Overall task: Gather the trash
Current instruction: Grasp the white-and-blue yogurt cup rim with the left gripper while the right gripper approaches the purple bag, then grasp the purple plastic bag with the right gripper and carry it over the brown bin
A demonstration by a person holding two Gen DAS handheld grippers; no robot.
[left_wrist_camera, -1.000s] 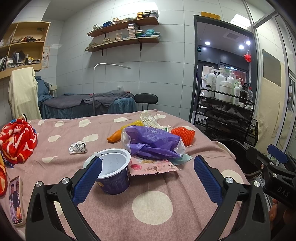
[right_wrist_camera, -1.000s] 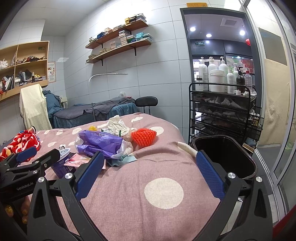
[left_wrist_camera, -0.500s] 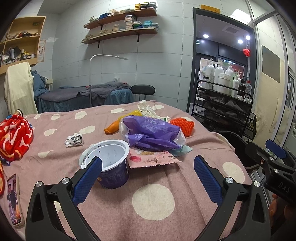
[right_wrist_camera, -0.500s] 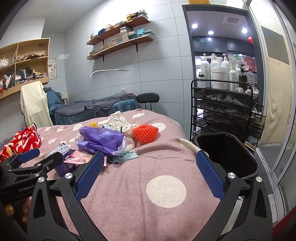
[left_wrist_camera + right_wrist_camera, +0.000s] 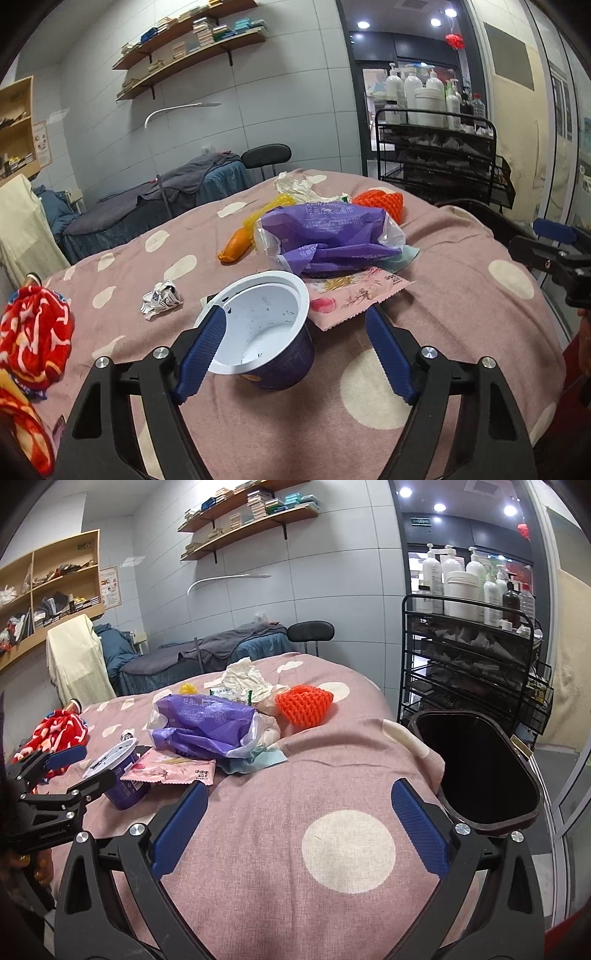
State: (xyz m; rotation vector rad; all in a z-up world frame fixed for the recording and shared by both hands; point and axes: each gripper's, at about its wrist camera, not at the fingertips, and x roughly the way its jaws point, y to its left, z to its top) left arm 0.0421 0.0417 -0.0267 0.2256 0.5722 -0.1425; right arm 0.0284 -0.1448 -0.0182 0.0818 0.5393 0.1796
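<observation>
Several wrappers (image 5: 354, 295) crowd behind purple cup (image 5: 273, 354).

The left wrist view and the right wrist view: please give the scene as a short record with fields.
surface: bed cover, pink with pale dots
left gripper: jaws closing around the empty purple cup, right pad not yet touching
right gripper: open, empty
other trash: purple bag, pink wrapper, orange foam net, crumpled paper
bin: black, open, beside the bed
</observation>
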